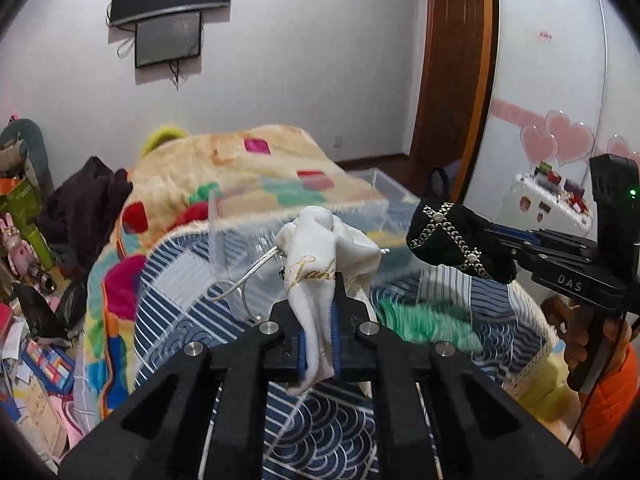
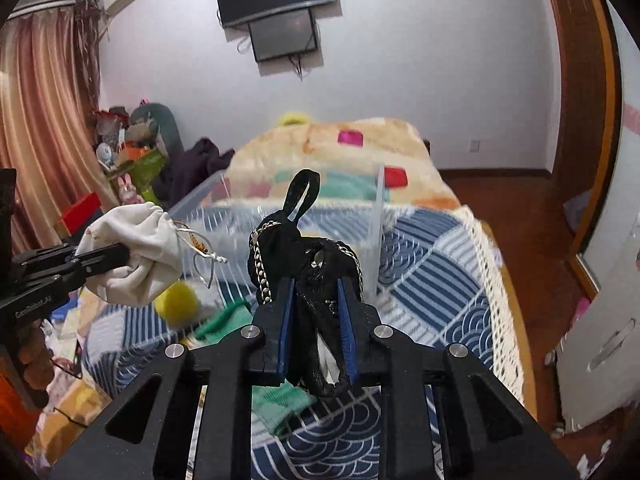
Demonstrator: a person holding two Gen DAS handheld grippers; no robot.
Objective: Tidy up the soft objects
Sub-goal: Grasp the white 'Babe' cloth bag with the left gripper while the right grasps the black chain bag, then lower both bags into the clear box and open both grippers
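Observation:
My left gripper [image 1: 318, 312] is shut on a white drawstring pouch [image 1: 320, 256] with gold lettering, held above the bed; both also show in the right wrist view, gripper [image 2: 116, 258] and pouch [image 2: 136, 252]. My right gripper [image 2: 316, 292] is shut on a black soft item with silver chains [image 2: 308, 256], also held up; it shows in the left wrist view [image 1: 456, 240] at the right. A clear plastic box [image 2: 376, 220] stands on the bed just beyond both grippers. A yellow pompom [image 2: 178, 300] and a green knit piece [image 2: 224, 316] lie on the bed.
The bed has a blue patterned cover [image 2: 432, 280] and a colourful fleece blanket [image 1: 240, 168] behind the box. Clutter and toys [image 1: 24, 240] fill the floor at the left. A wooden door [image 1: 452, 80] and a white cabinet [image 2: 600, 320] stand to the right.

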